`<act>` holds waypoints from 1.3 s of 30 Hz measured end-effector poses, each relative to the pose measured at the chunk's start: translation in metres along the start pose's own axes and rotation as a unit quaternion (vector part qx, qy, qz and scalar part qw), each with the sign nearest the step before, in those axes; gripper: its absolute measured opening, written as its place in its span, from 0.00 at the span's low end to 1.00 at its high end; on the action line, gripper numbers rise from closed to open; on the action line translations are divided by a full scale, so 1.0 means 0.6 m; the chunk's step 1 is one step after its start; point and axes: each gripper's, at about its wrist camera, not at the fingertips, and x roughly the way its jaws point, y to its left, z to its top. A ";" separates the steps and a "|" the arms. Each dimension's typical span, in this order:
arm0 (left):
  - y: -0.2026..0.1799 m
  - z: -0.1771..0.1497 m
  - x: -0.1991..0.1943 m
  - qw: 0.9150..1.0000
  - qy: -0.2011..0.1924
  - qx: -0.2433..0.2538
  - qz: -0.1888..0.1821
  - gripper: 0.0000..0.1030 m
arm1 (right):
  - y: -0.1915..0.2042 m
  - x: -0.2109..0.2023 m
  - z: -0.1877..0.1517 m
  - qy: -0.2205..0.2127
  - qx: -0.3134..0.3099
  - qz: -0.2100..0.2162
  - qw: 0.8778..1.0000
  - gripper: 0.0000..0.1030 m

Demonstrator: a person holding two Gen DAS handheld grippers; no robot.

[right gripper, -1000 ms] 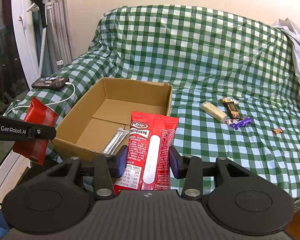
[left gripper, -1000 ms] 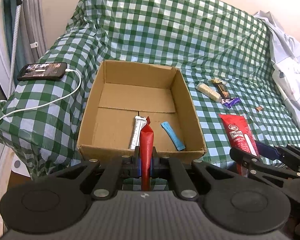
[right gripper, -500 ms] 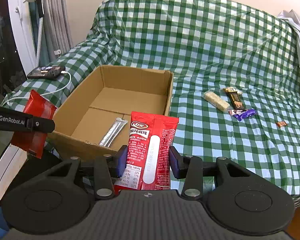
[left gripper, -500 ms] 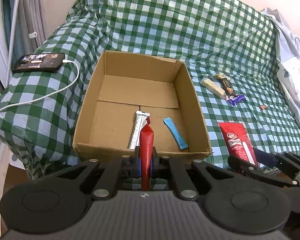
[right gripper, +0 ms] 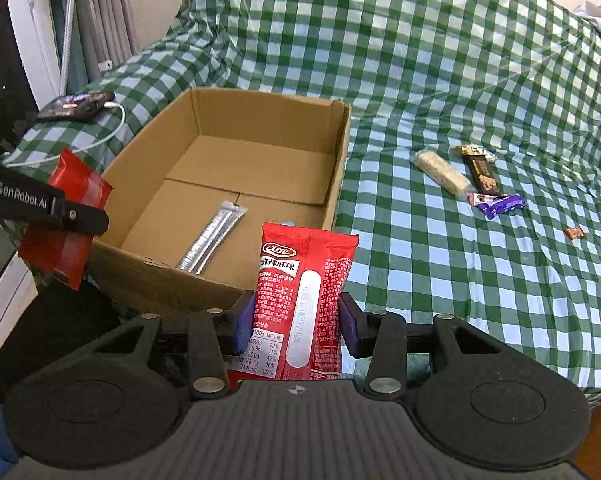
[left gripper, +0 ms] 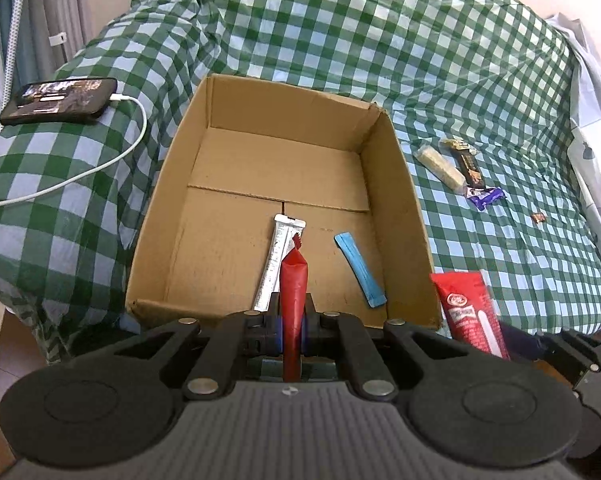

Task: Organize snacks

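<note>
With my left gripper [left gripper: 291, 330] pinched tight on a thin red foil packet [left gripper: 293, 292] and my right gripper [right gripper: 296, 322] clamping a wide red printed snack pouch [right gripper: 304, 300], both just short of the open brown cardboard box [left gripper: 404, 216] at its near wall, I risk dropping either outside it by letting go early.

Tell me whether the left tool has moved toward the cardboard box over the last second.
Yes. In its own view the cardboard box now looms larger and nearer, so the left tool, shut on its red packet, has closed in on it.
</note>
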 end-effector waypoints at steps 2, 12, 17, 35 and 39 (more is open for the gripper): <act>0.003 0.010 0.011 1.000 0.002 -0.001 0.000 0.07 | 0.002 0.014 0.006 0.008 -0.003 0.001 1.000 0.44; 0.018 0.051 0.058 1.000 0.003 0.000 -0.003 0.07 | 0.010 0.073 0.035 0.037 0.000 0.007 0.999 0.44; 0.023 0.072 0.082 1.000 0.005 0.002 0.001 0.07 | 0.011 0.098 0.055 0.044 0.011 0.017 0.999 0.44; 0.003 0.150 0.176 0.999 0.016 0.020 0.034 0.07 | 0.004 0.171 0.142 0.006 0.023 0.044 0.999 0.44; 0.001 0.151 0.196 0.998 0.025 0.027 0.044 0.07 | -0.002 0.184 0.146 0.007 0.021 0.042 0.999 0.44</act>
